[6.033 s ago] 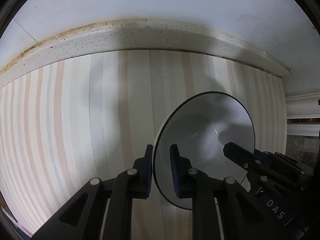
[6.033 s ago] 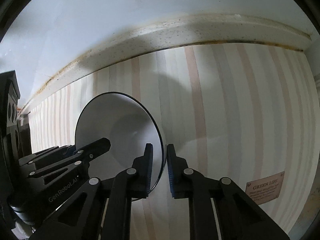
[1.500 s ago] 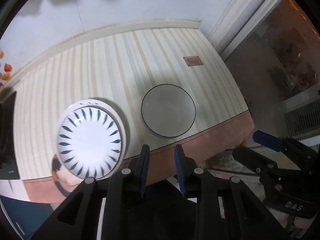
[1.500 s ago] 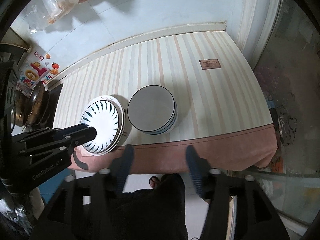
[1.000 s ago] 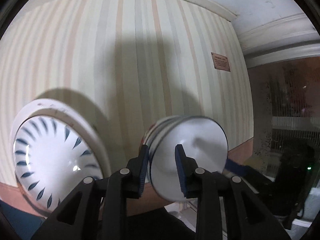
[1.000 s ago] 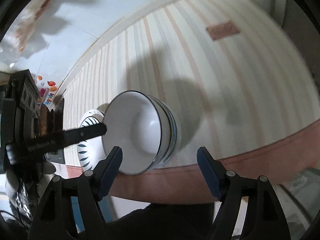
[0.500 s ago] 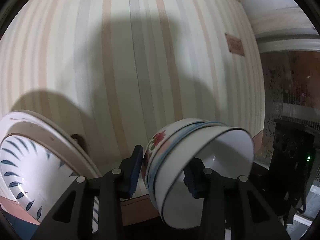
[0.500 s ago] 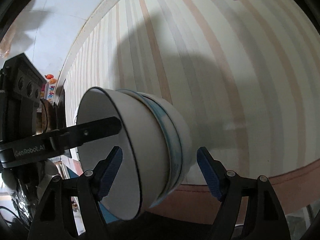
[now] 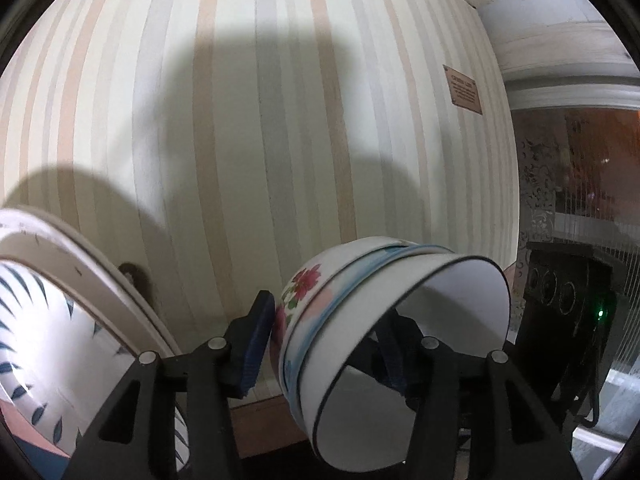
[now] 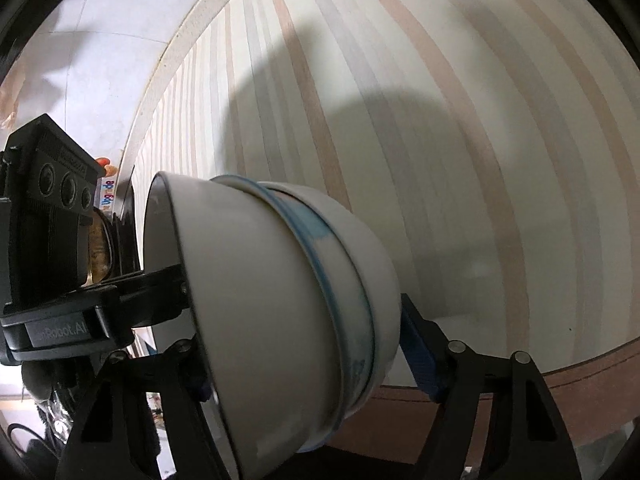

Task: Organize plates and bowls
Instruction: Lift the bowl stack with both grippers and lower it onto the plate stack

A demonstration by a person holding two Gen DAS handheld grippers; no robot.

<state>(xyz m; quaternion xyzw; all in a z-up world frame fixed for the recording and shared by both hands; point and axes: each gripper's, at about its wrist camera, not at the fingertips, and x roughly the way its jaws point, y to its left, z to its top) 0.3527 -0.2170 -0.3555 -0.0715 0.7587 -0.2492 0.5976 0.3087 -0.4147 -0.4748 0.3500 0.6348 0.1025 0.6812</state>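
Observation:
A stack of nested bowls (image 9: 384,320) stands near the table's front edge: a white dark-rimmed bowl on top, a blue-banded one under it, a flowered one at the bottom. My left gripper (image 9: 328,344) is open wide with its fingers on either side of the stack. My right gripper (image 10: 316,356) is open wide around the same stack (image 10: 280,300) from the other side. A stack of white plates with blue leaf marks (image 9: 52,320) lies to the left of the bowls.
The striped tablecloth (image 9: 260,120) has a pink front border (image 10: 560,376) and a brown label (image 9: 464,88) at far right. A wall and light trim (image 10: 176,40) run along the back. A dark stove (image 10: 120,232) stands at left.
Both grippers have dropped from above the table down to the bowl stack and opened wide around it from opposite sides. The bowls and plates stay in place.

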